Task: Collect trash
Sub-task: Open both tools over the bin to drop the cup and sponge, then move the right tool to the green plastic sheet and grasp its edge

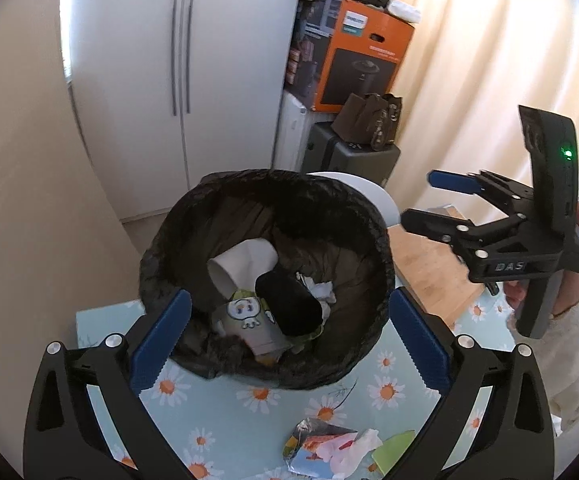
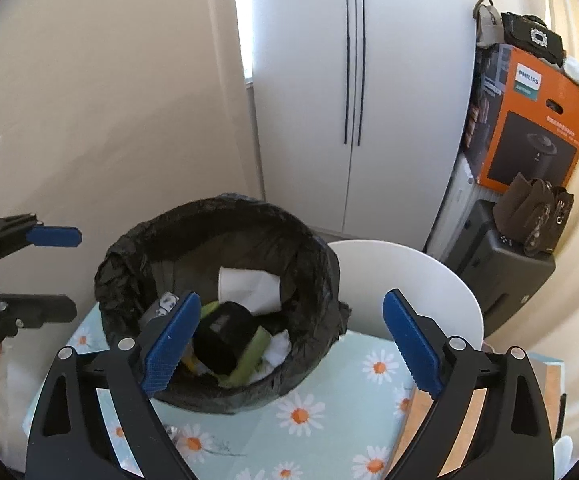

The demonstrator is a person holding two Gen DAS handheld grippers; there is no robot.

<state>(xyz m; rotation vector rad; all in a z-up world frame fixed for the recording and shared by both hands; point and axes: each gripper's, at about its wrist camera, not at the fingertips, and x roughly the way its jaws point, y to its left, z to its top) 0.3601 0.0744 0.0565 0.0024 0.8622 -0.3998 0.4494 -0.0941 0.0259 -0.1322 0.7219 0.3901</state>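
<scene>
One tall white cabinet (image 2: 353,92) with two doors and two dark bar handles stands far ahead of both grippers; to its right, one stack: an orange carton (image 2: 529,128) above one dark grey case (image 2: 501,272), with one brown bag (image 2: 537,216) on the case. One table with a daisy-print cloth (image 1: 225,412) lies under both grippers; one white round chair back (image 2: 417,280) rises behind the table's far edge, ahead of the right gripper. One bin lined with a black bag (image 1: 265,276) sits on the cloth directly ahead of the left gripper (image 1: 289,340) and ahead-left of the right gripper (image 2: 289,344); inside it, counted: one white paper cup (image 1: 241,264), one black object (image 1: 289,304), one grey pouch with a cartoon face (image 1: 245,320), one crumpled white tissue (image 1: 321,292), some green scraps (image 2: 249,356). One wooden board (image 1: 429,276) lies on the cloth to the right of the bin, below the right gripper as seen from the left wrist. One heap of loose trash (image 1: 337,452), foil, paper and tissue mixed, pieces not countable, lies on the cloth just beneath the left gripper, outside the bin. Both grippers: two blue-padded fingers each, spread wide, nothing between them; one hand (image 1: 529,292) in a pale sleeve grasps the right gripper's handle.
</scene>
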